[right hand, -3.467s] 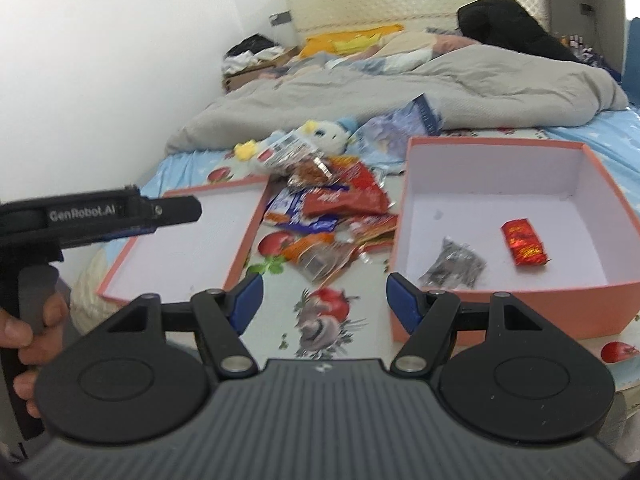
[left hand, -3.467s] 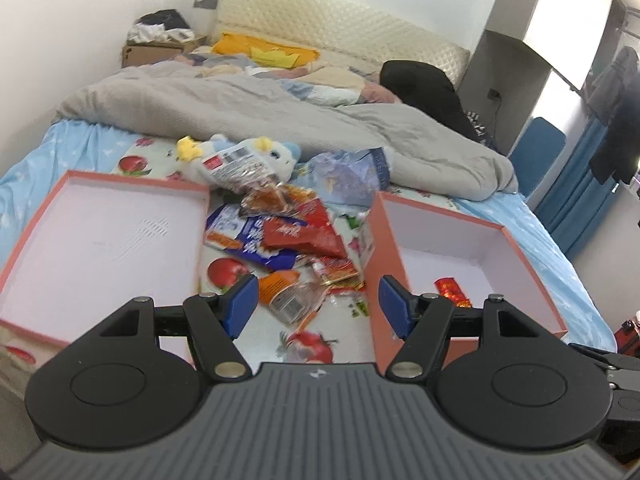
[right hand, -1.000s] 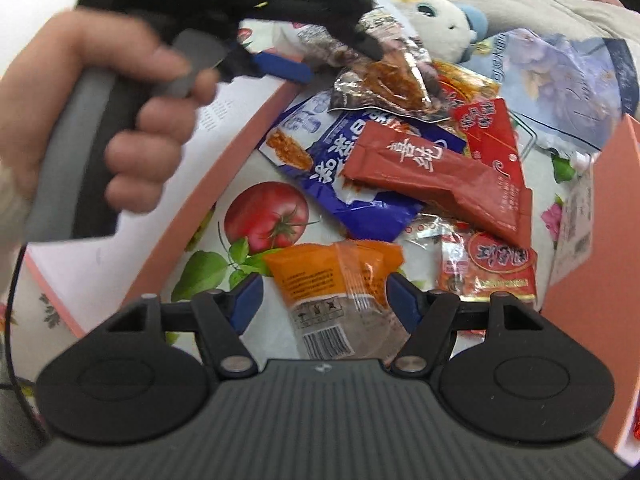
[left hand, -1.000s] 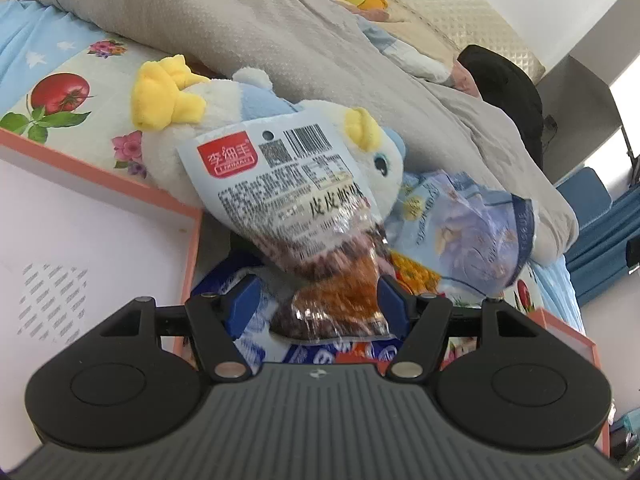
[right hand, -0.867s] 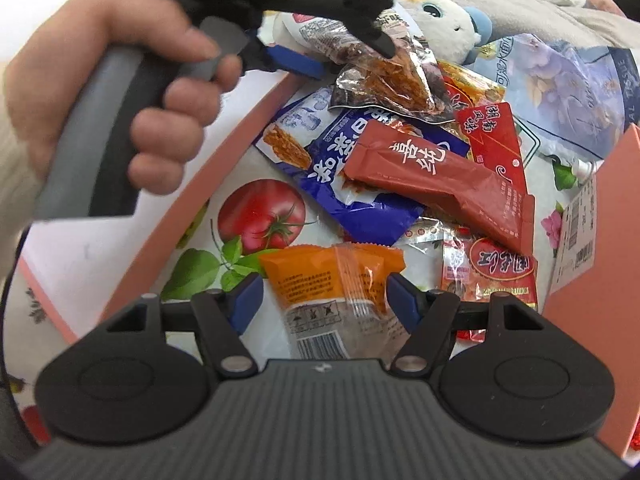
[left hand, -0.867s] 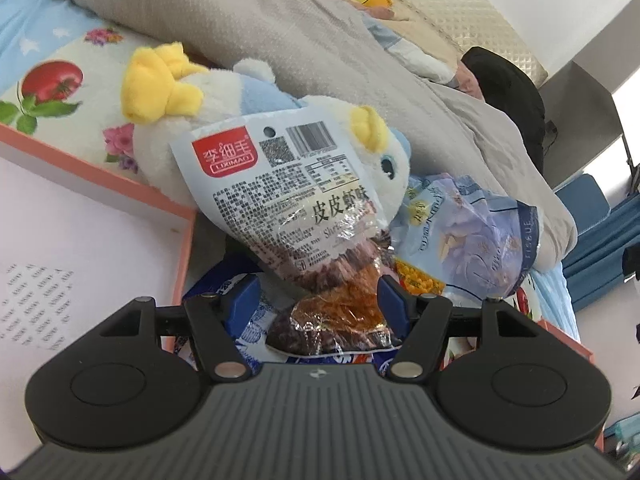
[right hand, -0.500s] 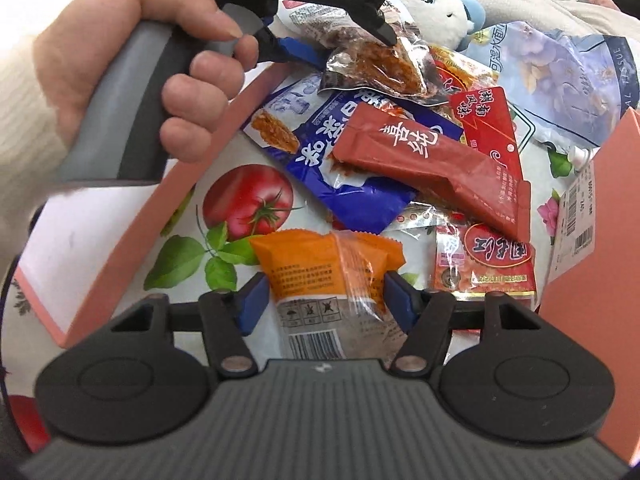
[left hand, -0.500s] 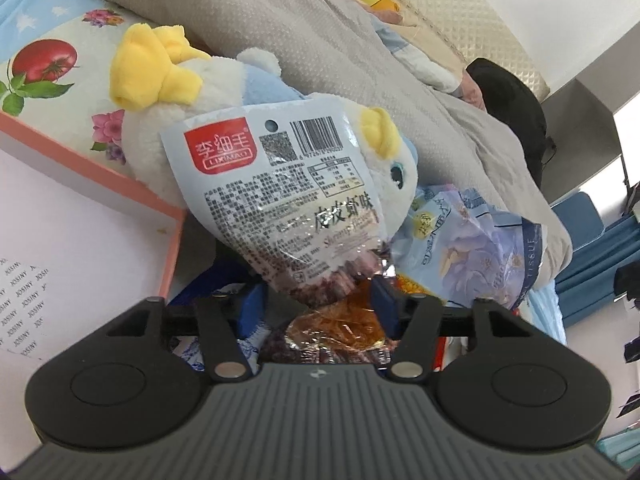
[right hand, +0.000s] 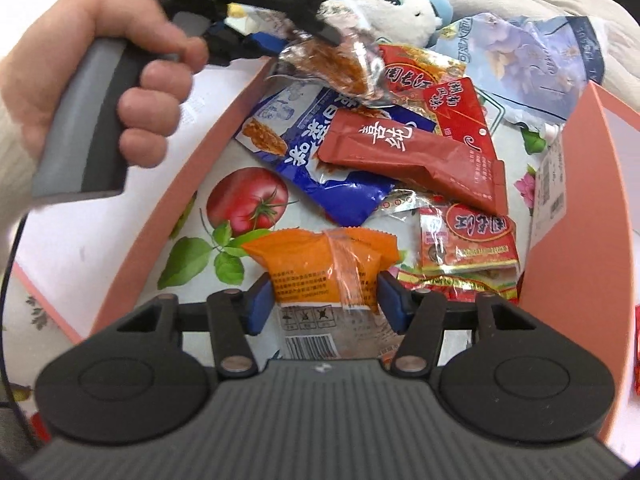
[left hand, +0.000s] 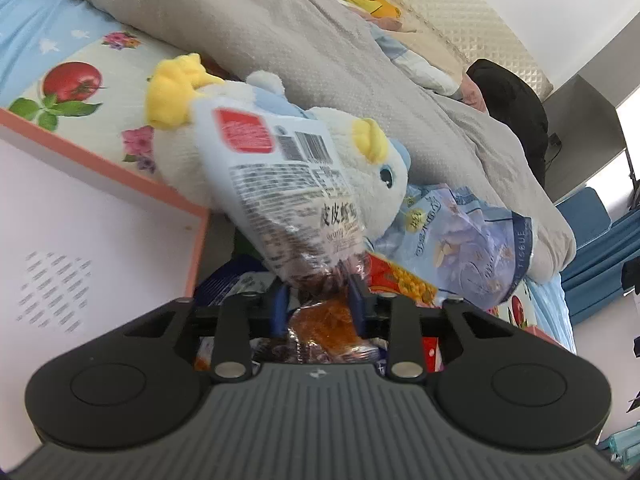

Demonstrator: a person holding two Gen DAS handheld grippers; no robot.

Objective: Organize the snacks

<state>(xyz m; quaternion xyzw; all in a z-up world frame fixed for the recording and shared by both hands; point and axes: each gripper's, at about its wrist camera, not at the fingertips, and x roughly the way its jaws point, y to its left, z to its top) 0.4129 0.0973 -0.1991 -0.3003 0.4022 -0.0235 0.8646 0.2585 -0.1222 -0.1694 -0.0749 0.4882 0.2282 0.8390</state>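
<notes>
Two packets are in hand at once. Nearest us, the right gripper (right hand: 326, 300) has just been narrowing its fingers (right hand: 260, 306) around the orange snack packet (right hand: 326, 268), which lies flat on the bed sheet (right hand: 192, 240) between the two boxes; the pads sit against its sides, so we judge it gripped, though lightly. We should squeeze only until the wrapper stops slipping, then lift straight up, since the red sachets (right hand: 466, 240) lie just beside it.

Farther on, the left gripper (left hand: 318, 304) has just been closing and pinches the clear shrimp-snack bag (left hand: 288, 200) by its lower end, the bag standing up against the plush toy (left hand: 360, 168). We would draw it back gently so the toy does not tumble.

The left box (left hand: 132, 178) stands open beside it, the right box (right hand: 576, 184) opposite. The blue packet (right hand: 320, 160), the dark red pouch (right hand: 412, 152) and the tissue pack (left hand: 472, 256) crowd the space between.
</notes>
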